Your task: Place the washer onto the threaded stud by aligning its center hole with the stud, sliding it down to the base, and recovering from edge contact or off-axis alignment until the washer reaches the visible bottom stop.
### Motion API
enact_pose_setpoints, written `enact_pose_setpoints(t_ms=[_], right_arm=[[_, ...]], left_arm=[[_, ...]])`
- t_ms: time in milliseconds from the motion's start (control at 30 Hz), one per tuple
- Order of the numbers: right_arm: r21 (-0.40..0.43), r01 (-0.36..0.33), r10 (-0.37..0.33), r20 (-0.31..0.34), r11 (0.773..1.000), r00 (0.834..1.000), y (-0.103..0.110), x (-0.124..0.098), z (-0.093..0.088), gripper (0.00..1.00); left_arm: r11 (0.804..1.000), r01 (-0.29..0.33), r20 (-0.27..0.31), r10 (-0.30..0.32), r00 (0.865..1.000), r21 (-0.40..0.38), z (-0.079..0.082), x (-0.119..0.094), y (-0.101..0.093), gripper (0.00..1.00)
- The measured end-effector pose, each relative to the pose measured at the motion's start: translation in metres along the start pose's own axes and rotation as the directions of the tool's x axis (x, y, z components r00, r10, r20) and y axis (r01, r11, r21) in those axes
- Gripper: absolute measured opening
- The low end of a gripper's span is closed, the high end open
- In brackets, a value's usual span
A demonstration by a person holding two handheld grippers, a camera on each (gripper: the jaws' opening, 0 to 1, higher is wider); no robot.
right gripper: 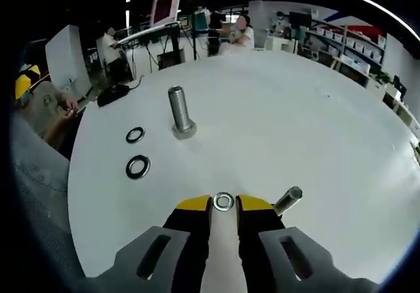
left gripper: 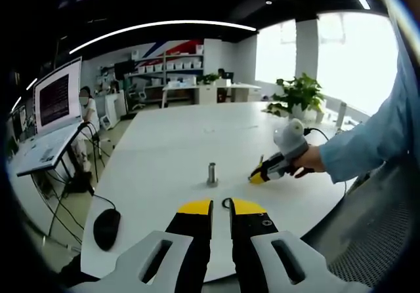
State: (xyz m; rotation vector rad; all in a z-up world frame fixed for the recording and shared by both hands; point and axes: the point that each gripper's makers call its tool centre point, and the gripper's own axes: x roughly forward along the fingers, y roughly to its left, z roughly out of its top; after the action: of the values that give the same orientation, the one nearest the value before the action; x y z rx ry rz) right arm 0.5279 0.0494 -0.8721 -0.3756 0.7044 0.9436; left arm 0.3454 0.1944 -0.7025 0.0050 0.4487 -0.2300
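Observation:
A threaded steel stud point(right gripper: 179, 113) stands upright on the white table point(right gripper: 295, 122), ahead and slightly left of my right gripper point(right gripper: 223, 203). That gripper is shut on a small silver washer point(right gripper: 223, 201), held flat between the yellow tips, low over the table and well short of the stud. In the left gripper view the stud point(left gripper: 212, 174) stands just beyond my left gripper point(left gripper: 221, 206), whose jaws are nearly together with nothing between them. The right gripper point(left gripper: 262, 173) comes in from the right in a person's hand.
Two black washers point(right gripper: 135, 134) point(right gripper: 138, 166) lie left of the stud near the table edge. A second bolt point(right gripper: 289, 200) lies beside the right jaw. A black mouse point(left gripper: 106, 227) sits at the table's edge. A potted plant point(left gripper: 298, 96) stands at the far side.

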Motion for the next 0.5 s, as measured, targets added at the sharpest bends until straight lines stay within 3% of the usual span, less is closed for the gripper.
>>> enact_pose_setpoints(t_ms=[500], right_arm=[[-0.013,0.009,-0.009,-0.006,1.000,1.000,0.0030,-0.0047,-0.0037,0.14]], left_arm=[[1.000,-0.001,0.001,0.001,1.000,-0.001,0.0001,-0.0003,0.0005,0.08]])
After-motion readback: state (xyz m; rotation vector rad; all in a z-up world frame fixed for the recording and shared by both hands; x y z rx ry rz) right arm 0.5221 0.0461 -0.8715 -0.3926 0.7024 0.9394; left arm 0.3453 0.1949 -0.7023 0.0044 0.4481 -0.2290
